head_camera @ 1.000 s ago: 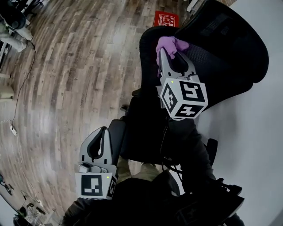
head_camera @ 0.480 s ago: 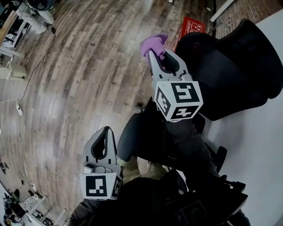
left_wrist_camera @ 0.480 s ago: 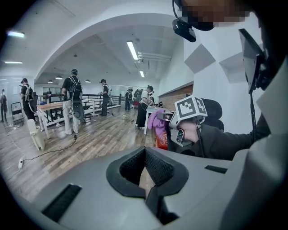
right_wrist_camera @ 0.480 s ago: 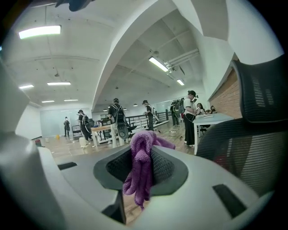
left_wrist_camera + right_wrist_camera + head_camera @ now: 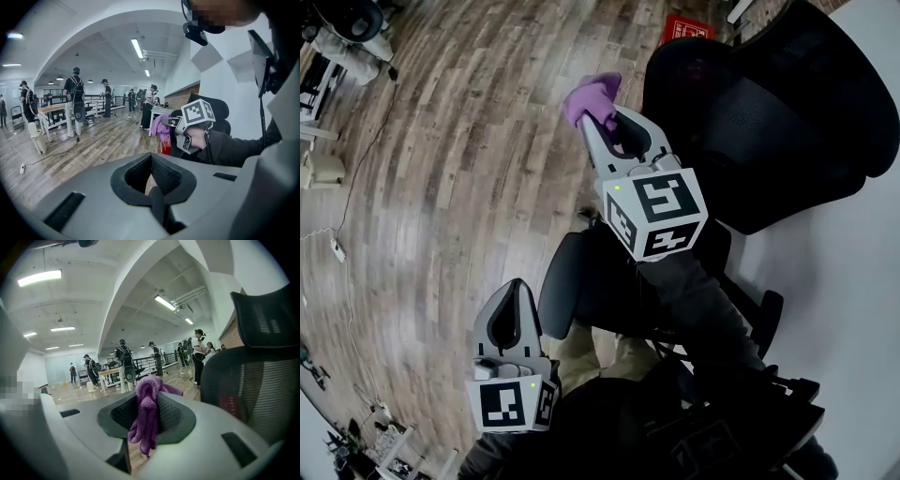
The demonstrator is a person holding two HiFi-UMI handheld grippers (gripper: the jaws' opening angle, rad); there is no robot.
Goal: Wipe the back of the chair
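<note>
The chair back [image 5: 769,122], black mesh with a headrest above it, stands at the far right of the head view against a white wall [image 5: 853,281], and in the right gripper view its mesh [image 5: 255,385] fills the right side, just beside our gripper. We hold the right gripper [image 5: 602,127] to the left of the chair back, apart from it, over the wood floor [image 5: 441,187]. Its jaws are clamped on a purple cloth [image 5: 589,97], which bunches above the tips and hangs down between the pads in that gripper's own view [image 5: 146,416]. The left gripper [image 5: 517,284] is low and near us, well apart from the chair, with its jaws drawn together and nothing between them [image 5: 151,159]. From its view we see the right gripper [image 5: 174,123] with the cloth [image 5: 161,127] in front of the chair [image 5: 222,108]. A red box [image 5: 687,26] lies on the floor at the far side.
</note>
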